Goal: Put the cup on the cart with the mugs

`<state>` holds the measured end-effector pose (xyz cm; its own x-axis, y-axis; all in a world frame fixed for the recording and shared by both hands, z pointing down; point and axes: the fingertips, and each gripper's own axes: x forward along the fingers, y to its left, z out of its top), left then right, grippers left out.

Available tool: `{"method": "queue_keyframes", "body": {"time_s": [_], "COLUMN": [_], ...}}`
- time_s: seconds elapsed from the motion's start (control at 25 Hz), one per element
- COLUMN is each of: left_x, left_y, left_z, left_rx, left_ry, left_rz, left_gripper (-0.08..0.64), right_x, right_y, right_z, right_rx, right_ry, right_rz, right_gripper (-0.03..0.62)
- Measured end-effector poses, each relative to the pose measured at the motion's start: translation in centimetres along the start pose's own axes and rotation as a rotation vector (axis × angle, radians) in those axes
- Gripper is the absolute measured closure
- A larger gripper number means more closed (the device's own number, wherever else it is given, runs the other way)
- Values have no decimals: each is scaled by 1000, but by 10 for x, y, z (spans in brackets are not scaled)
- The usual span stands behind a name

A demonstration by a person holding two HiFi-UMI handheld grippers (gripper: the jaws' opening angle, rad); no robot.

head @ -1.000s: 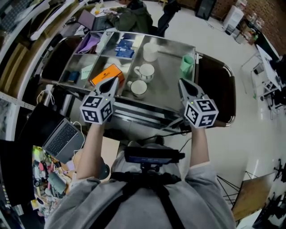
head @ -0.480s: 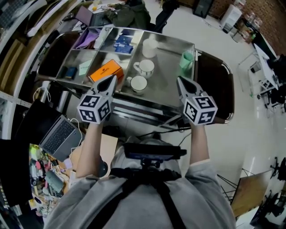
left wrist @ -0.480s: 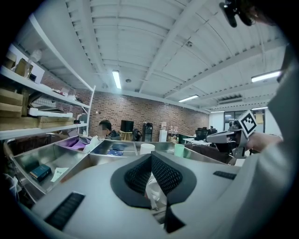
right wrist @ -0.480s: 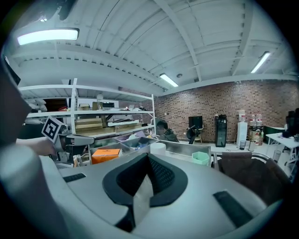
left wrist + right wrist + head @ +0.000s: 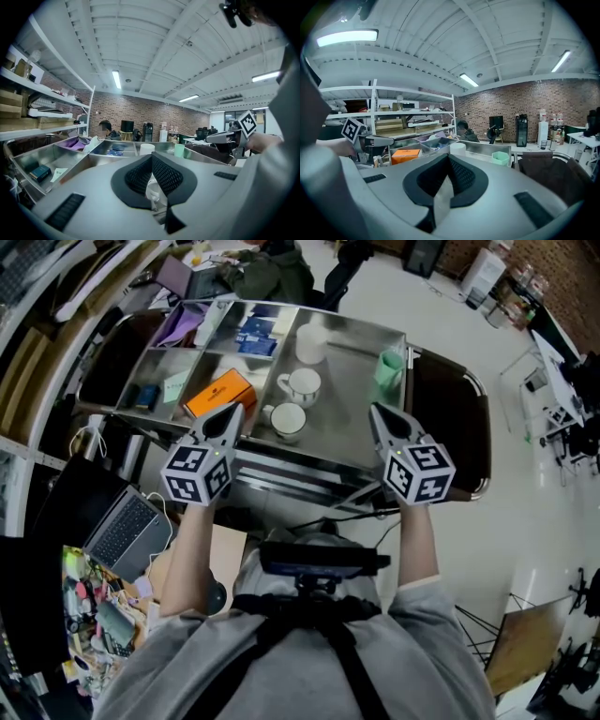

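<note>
On the steel cart (image 5: 352, 442), two white mugs (image 5: 302, 385) (image 5: 286, 418) stand together near the middle. A taller white cup (image 5: 311, 343) stands behind them, and a green cup (image 5: 390, 371) stands at the far right corner. My left gripper (image 5: 233, 411) hovers at the cart's front edge, left of the nearer mug, shut and empty. My right gripper (image 5: 375, 412) hovers at the front edge below the green cup, also shut and empty. The green cup (image 5: 500, 158) and white cup (image 5: 458, 148) show past the jaws in the right gripper view.
An orange box (image 5: 219, 393) lies in the cart's compartment left of the mugs; further compartments hold blue packets (image 5: 258, 334) and purple cloth (image 5: 185, 326). A dark chair (image 5: 448, 423) stands right of the cart. A laptop (image 5: 129, 526) sits low on the left. A person (image 5: 106, 129) sits beyond the cart.
Both grippers have kept their place before the cart, still shut. The head view has shifted slightly, so the cart sits a little higher in it.
</note>
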<state>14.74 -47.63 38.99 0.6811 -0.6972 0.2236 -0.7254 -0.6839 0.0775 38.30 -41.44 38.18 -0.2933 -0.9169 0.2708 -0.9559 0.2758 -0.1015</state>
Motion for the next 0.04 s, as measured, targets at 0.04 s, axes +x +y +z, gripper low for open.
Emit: {"method": "queue_keyframes", "body": {"time_s": [0.04], "left_x": [0], "left_y": [-1], "left_z": [0], "left_rx": [1], "left_ry": [2], "left_rz": [0], "left_gripper": [557], "right_x": [-1], "right_y": [-2], "right_z": [0], "right_rx": [2], "right_ry": [1], "right_rz": [-2], "right_gripper": [592]}}
